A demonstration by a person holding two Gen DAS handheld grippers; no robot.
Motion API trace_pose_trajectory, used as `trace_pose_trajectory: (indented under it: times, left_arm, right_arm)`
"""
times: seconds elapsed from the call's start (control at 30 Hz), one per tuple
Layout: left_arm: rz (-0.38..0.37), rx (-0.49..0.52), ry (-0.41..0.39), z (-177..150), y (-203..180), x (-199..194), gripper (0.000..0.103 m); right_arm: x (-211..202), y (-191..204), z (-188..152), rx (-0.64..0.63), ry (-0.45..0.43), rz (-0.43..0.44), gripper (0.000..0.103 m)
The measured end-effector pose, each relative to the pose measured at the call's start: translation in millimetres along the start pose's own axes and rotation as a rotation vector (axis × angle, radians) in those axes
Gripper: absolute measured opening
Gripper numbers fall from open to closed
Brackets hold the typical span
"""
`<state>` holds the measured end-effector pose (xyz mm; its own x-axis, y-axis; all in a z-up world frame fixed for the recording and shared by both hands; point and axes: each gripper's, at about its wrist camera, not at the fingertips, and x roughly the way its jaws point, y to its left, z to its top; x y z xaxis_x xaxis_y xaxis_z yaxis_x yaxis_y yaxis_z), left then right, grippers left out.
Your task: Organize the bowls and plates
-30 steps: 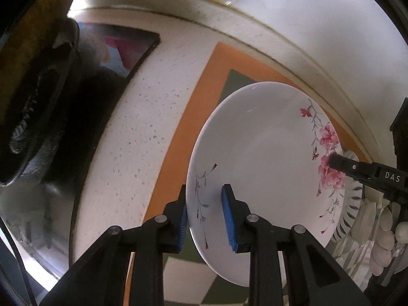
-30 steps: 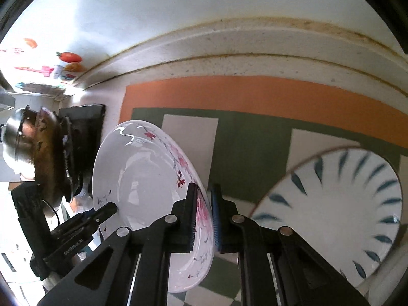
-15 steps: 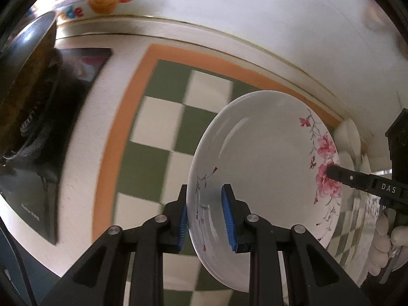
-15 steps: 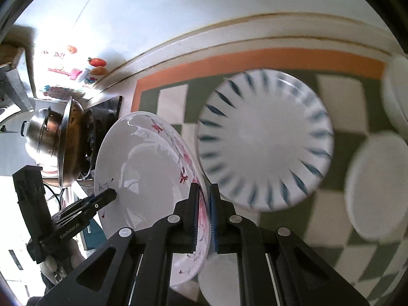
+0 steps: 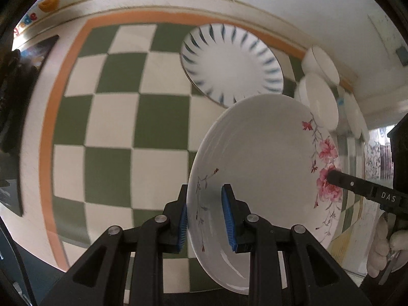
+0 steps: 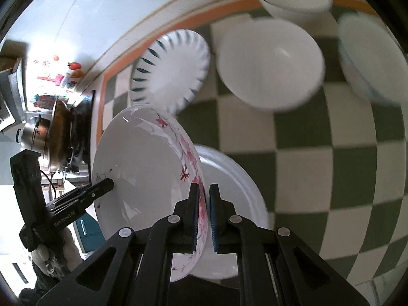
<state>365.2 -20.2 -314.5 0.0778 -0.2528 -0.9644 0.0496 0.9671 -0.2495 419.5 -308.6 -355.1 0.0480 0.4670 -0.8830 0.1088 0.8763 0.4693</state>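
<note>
In the left wrist view, the green-and-cream checked table [image 5: 112, 125] fills the left of the frame. At lower centre the left tongs [image 5: 205, 219] are clamped on the near rim of the floral plate [image 5: 262, 168], one blue pad on each face. The plate is held on edge above the table, tilted, its bowl side facing right. At centre right the right tongs [image 5: 331, 177] pinch the opposite, rose-printed rim, so the plate spans both hands about equally.

In the right wrist view, those right tongs [image 6: 204, 216] are closed tight on the flowered rim at lower centre. The blue-petal plate [image 6: 173, 68] lies flat on the table above the held plate, in the upper middle. A white plate [image 6: 234, 193] lies just behind and below the floral plate's rim, and white bowls [image 6: 270, 63] sit at upper right.

Judging by this, stacking on either plate means tipping the floral plate flat first.
</note>
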Motion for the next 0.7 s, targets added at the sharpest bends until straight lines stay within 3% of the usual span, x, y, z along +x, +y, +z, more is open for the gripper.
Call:
trace_pose_trajectory:
  times: [0.37, 0.7]
  left_arm:
    - [0.051, 0.017, 0.097, -20.5, -14.4, 39.7, 0.023]
    - [0.148, 0.057, 0.094, -20.3, -27.4, 43.2, 0.024]
  right_arm:
    - [19.5, -43.6, -39.5, 0.024, 0.038, -0.018, 0.01]
    - [28.4, -50.6, -45.5, 0.007, 0.057, -0.014, 0.009]
